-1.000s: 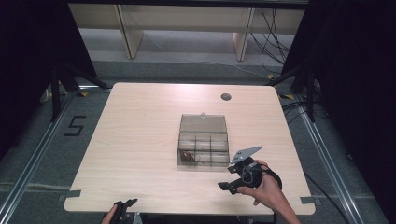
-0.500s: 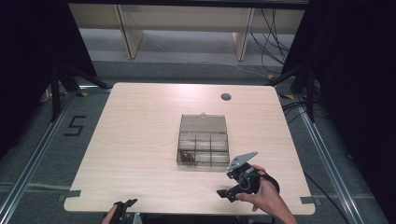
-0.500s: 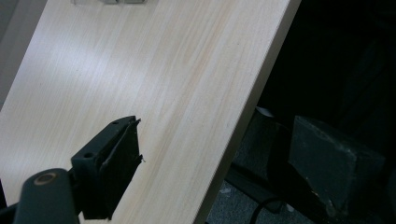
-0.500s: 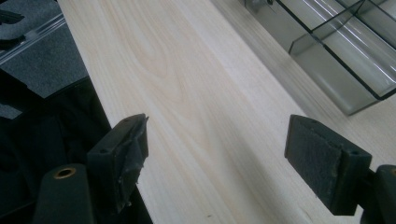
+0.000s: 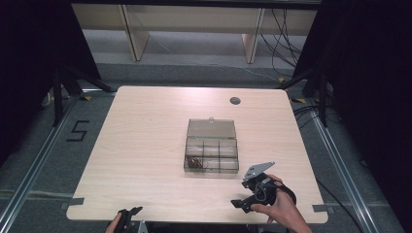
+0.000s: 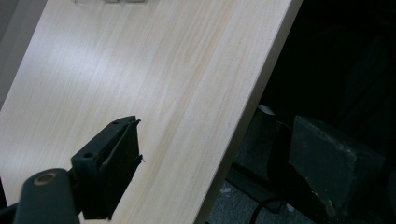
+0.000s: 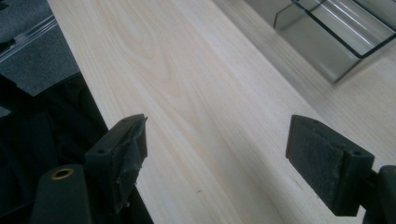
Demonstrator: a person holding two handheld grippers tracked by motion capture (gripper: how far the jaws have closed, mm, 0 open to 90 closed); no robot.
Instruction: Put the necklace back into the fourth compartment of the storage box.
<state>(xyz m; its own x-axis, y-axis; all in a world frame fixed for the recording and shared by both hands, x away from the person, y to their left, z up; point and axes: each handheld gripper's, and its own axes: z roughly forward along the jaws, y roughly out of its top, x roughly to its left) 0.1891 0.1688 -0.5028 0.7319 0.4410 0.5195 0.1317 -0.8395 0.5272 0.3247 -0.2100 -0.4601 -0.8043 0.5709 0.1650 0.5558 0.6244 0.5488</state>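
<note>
Now the clear plastic compartment box with its lid folded open (image 5: 212, 151) lies near the middle of the pale wooden table (image 5: 145, 145), and I take this box as the landmark. Its lid lies flat on the far side of the compartments. Some small dark things (image 5: 196, 163) sit in the near left compartment of the box; they are too small to tell what they are.

The right gripper (image 5: 241, 203) is on the near side of the box and a little to its right, close to the near edge of the table, and a hand (image 5: 277, 208) holds it. It has a grey three-cornered plate (image 5: 258, 170) on top. In the right gripper view the two black fingers (image 7: 122, 154) stand wide apart with only bare table between them, and they hold nothing; they have just been opening. A corner of the box (image 7: 327, 42) shows beyond them, well apart from the fingers.

The left gripper (image 5: 132, 211) is well apart from the box, on the near left side, at the near edge of the table. In the left gripper view its fingers (image 6: 114, 163) hang over the table edge with a wide space between them, so they are open and grip nothing. A round dark hole (image 5: 235, 101) is in the table on the far side of the box, a little to its right
</note>
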